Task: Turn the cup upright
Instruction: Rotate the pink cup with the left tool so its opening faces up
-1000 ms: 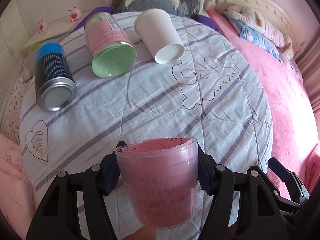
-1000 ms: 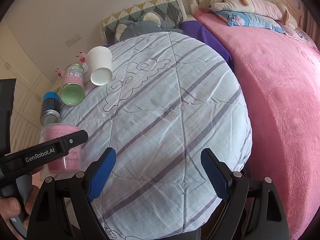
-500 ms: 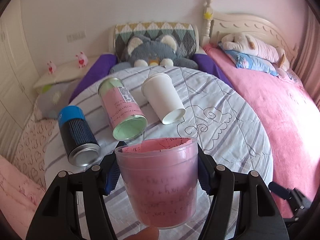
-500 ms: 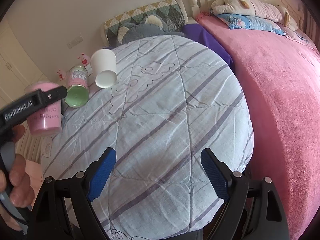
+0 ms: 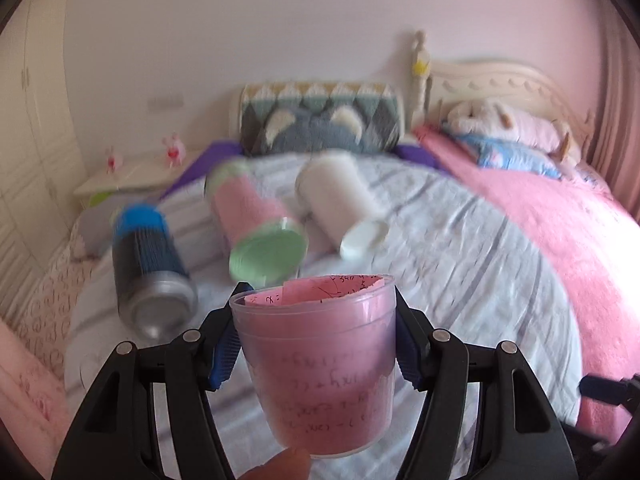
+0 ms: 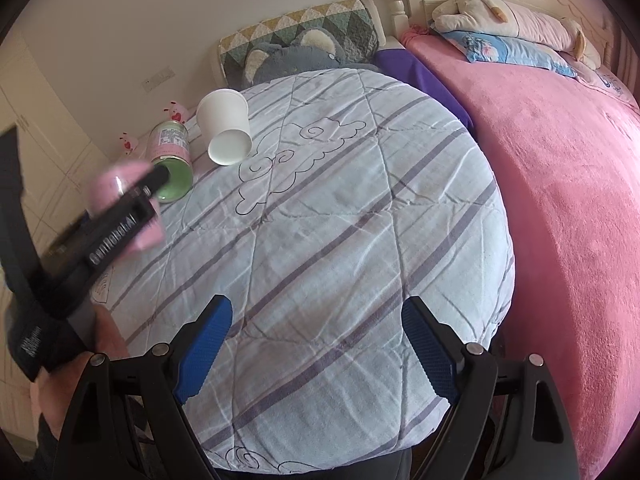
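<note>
My left gripper (image 5: 316,344) is shut on a clear plastic cup lined with pink paper (image 5: 320,364), held in the air with its mouth up, above the striped quilt (image 5: 460,280). The same cup (image 6: 120,200) shows blurred at the left of the right wrist view, tilted in the left gripper. My right gripper (image 6: 316,348) is open and empty, low over the near part of the quilt (image 6: 340,240).
A white paper cup (image 6: 226,128), a pink-and-green can (image 6: 172,164) and a blue-topped black can (image 5: 148,264) lie on their sides at the quilt's far left. A pink blanket (image 6: 560,200) covers the right. Pillows and plush toys (image 6: 296,52) sit by the headboard.
My left gripper has lifted the pink cup off the quilt and tilted it toward level; its view has swung from the quilt up to the wall. The right gripper has barely moved.
</note>
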Motion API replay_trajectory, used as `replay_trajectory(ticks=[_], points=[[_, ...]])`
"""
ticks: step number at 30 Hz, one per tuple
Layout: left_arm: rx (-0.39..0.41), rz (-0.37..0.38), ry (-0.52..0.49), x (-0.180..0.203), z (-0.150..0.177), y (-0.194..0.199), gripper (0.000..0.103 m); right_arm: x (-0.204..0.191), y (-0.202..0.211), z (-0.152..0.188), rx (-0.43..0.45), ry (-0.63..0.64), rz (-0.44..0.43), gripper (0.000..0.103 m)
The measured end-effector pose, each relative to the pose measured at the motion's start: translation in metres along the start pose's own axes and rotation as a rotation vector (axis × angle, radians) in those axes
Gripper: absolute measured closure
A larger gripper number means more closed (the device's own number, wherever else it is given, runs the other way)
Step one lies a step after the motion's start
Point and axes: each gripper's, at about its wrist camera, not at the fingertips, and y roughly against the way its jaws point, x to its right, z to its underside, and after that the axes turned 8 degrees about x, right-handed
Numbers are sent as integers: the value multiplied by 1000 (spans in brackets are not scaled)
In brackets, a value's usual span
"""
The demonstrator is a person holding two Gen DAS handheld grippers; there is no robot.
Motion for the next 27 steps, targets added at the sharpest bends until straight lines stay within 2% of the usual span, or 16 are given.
replay_trajectory(ticks=[3, 10, 13, 17, 19, 21, 25, 27], points=[[-65, 3, 24, -5, 17, -4, 38, 1, 6, 0, 11, 0, 3, 15], [-4, 11, 16, -6, 21, 18, 38, 2, 15, 5, 21, -6, 12, 15], [79, 11, 1, -7, 11, 32, 38, -1, 19, 7, 28, -2, 6, 15], [290, -32, -64, -2, 0, 58, 36, -4, 24, 9, 35, 2, 6, 15], [349, -53, -78, -1, 3, 61, 33, -4, 23, 9, 34, 2, 10, 15], [321, -60, -90, -1, 7, 54, 28, -5, 22, 9, 30, 2, 14, 15], [296, -56, -91, -1, 8, 49, 28, -6, 20, 10, 20, 5, 22, 15], [262, -43, -89, -1, 7, 45, 33, -6, 18, 10, 17, 5, 24, 15]])
